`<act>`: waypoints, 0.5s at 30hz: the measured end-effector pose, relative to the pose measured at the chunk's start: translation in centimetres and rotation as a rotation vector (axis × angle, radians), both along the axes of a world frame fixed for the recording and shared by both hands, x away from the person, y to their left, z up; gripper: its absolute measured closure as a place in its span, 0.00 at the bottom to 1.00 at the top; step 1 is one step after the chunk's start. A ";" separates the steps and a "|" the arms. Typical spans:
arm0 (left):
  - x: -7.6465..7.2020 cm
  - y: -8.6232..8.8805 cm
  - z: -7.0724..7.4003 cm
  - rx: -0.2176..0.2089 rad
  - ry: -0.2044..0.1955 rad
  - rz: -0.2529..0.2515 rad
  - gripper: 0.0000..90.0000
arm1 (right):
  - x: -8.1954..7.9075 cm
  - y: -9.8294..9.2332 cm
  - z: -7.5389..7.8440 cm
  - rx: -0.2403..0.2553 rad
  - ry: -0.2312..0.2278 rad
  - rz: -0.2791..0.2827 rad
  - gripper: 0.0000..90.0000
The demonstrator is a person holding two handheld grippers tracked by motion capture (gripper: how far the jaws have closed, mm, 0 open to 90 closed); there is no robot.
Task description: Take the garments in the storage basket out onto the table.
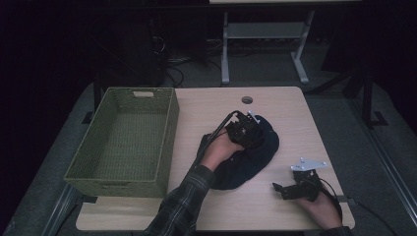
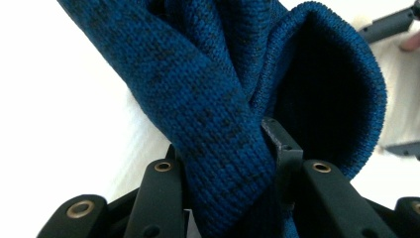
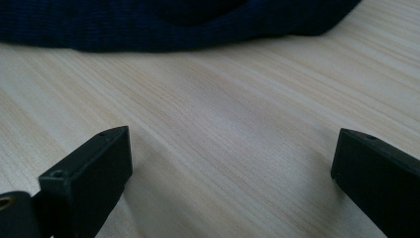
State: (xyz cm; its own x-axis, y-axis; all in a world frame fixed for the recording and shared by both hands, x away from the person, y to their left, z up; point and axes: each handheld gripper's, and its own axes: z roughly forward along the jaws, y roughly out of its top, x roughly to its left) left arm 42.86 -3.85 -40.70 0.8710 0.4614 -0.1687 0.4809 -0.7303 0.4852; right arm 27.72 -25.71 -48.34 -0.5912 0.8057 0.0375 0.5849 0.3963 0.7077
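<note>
A dark blue knitted cloth (image 1: 258, 157) lies crumpled on the light wooden table (image 1: 285, 105), right of centre. My left gripper (image 1: 246, 129) sits on its far part, held by a hand in a plaid sleeve. In the left gripper view a thick fold of the cloth (image 2: 208, 99) is bunched between the black jaws, and the left gripper (image 2: 228, 153) is shut on it. My right gripper (image 1: 278, 189) rests low near the table's front right, pointing left toward the cloth. Its jaws stand wide apart, the right gripper (image 3: 233, 153) open over bare wood, with the cloth's edge (image 3: 173, 25) beyond.
A green woven basket (image 1: 169, 128) with nothing in it stands on the left side of the table, close to the left forearm. A round cable hole (image 1: 247, 100) sits near the far edge. Behind the table are metal desk legs and cables on a dark floor.
</note>
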 end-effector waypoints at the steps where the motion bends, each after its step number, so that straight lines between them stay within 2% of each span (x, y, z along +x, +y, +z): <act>1: 0.2 -0.2 -0.1 -0.001 0.002 0.001 0.73 | 0.0 0.0 0.0 -0.002 0.000 0.000 0.02; 3: 0.7 -0.5 -0.1 -0.005 0.005 0.009 0.71 | 0.0 0.0 0.0 -0.003 0.003 0.002 0.02; 7: 1.1 -0.5 0.2 0.003 -0.018 0.017 0.63 | 0.0 0.0 0.0 -0.004 0.003 0.001 0.02; 12: 1.0 0.0 1.4 -0.003 -0.048 0.022 0.52 | 0.0 0.0 0.0 -0.002 0.003 0.001 0.02; 15: 0.8 0.6 2.2 -0.008 -0.065 0.029 0.48 | 0.0 0.0 0.0 -0.003 0.002 0.002 0.02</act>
State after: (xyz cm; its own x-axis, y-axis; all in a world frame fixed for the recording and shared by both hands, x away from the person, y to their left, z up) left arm 43.66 -3.28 -38.52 0.8665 0.4856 -0.1160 0.4691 -0.7125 0.5218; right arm 27.73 -25.72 -48.32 -0.5931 0.8043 0.0365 0.5852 0.3995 0.7057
